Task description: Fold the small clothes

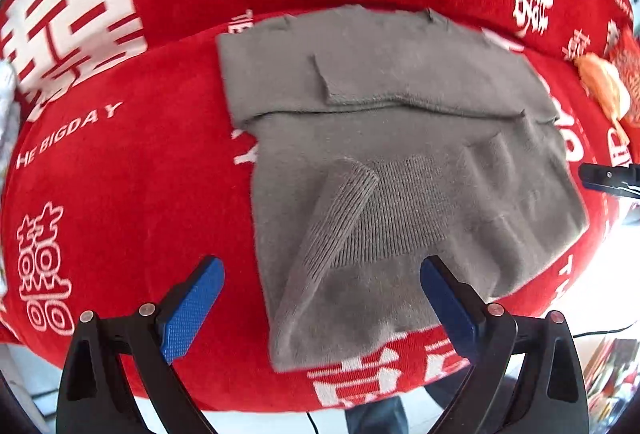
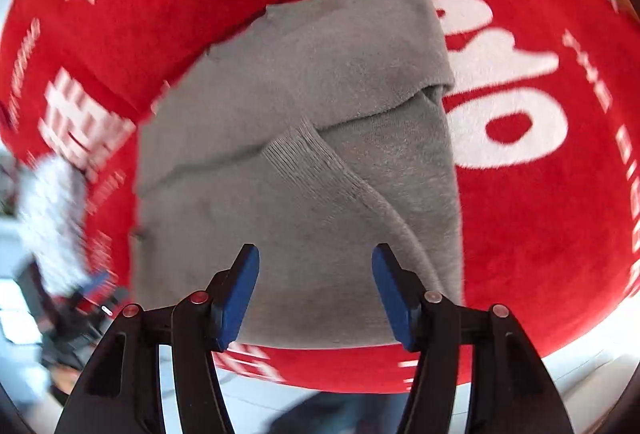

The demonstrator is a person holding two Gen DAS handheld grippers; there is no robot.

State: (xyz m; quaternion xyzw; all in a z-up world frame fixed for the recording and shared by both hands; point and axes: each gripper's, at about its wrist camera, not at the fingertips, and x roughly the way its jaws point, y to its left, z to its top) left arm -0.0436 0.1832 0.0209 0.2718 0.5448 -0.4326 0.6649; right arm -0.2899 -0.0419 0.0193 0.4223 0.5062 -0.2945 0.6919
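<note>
Plainly hung apart and empty over the near hem: left gripper [image 1: 322, 308] above the grey sweater [image 1: 400, 138], lying long near-to-far on the red blanket [image 1: 120, 174], right gripper [image 2: 316, 294] likewise apart, equally near.

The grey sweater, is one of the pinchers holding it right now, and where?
No, nothing is held. The left gripper and the right gripper both hang open above the grey sweater, which lies loose on the red blanket.
</note>
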